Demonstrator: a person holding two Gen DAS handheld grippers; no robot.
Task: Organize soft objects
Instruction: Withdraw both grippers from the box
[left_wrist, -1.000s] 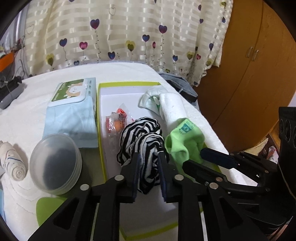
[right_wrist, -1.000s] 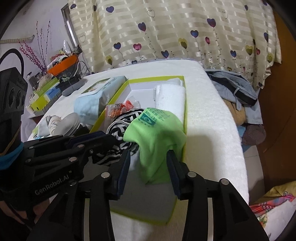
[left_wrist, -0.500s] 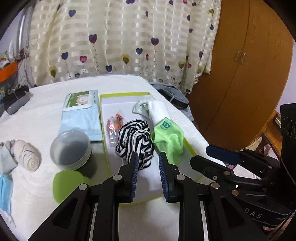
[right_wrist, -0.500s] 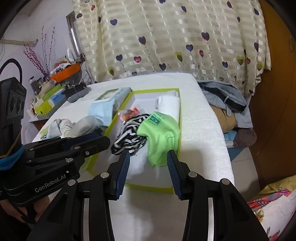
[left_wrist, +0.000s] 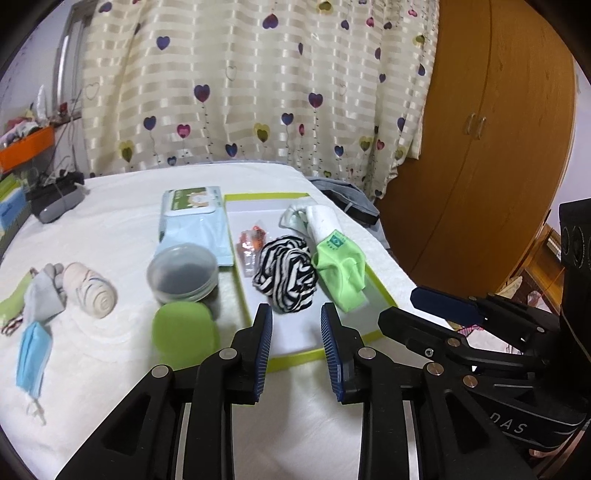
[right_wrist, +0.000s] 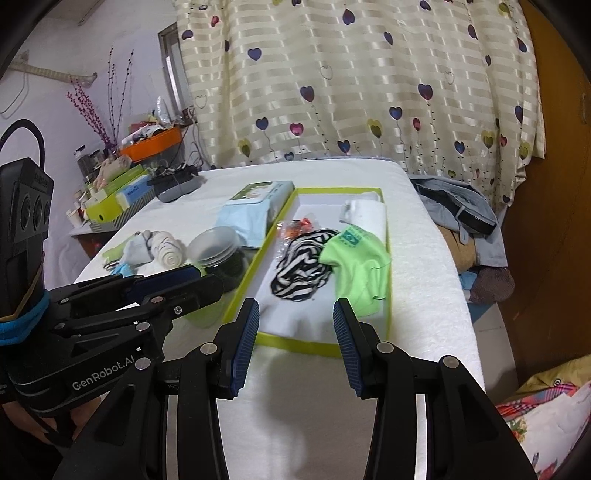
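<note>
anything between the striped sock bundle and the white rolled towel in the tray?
Yes: the green sock lies between the striped sock bundle and the white rolled towel, overlapping the towel's near end. Clearest in the left wrist view.

I am reading "GenRobot.AI" in pale letters on the black body of the left gripper (right_wrist: 192, 288), seen from my right wrist camera. On the right gripper (left_wrist: 421, 308), the left wrist camera is showing me only "DAS", part of a longer word. Print on the green sock (left_wrist: 341, 273) and the wipes pack (left_wrist: 192, 201) is staying too small to read.
</note>
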